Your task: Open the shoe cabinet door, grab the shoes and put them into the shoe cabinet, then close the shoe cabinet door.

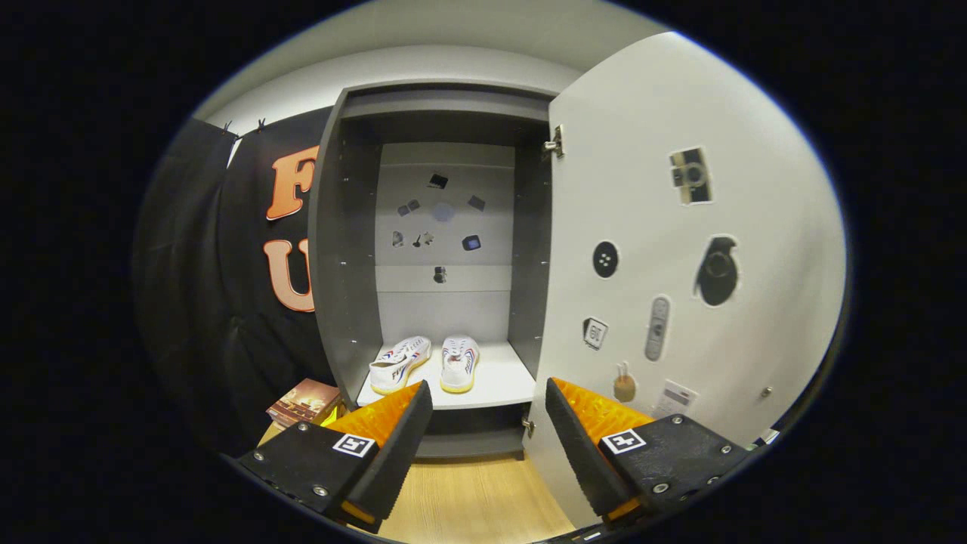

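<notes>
Inside, shoes (pixel 425 364) rest on the cabinet (pixel 344 249) shelf (pixel 495 385) — door (pixel 680 249) open, tongs (pixel 489 412) apart over wooden floor (pixel 472 499).

We see the cabinet's white shelf (pixel 495 381) carrying two white shoes (pixel 427 363) side by side near its left end; right of the shoes it lies bare. Below the shelf runs a wooden floor (pixel 472 499); a box (pixel 304 402) sits on it, left of the shelf.

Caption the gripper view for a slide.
Open gripper, fingers empty, faces the white shoes on the cabinet shelf; door open.
</notes>
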`<act>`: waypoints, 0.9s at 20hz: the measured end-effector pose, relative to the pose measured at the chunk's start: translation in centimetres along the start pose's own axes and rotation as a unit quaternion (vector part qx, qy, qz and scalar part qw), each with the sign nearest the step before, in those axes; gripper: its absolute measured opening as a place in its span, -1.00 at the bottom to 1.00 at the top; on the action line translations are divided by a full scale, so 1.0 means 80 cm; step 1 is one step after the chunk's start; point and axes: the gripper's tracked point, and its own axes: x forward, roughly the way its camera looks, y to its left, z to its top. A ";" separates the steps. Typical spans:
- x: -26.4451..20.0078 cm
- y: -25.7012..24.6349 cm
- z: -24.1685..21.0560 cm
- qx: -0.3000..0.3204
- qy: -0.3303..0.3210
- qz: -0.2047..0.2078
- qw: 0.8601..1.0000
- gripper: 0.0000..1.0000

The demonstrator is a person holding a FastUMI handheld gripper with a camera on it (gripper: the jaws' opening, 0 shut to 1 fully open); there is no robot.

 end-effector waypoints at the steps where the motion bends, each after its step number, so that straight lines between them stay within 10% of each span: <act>1: -0.016 -0.009 -0.003 0.002 -0.001 -0.008 1.000 0.87; 18: -0.161 -0.255 -0.027 0.030 -0.020 -0.196 0.980 0.87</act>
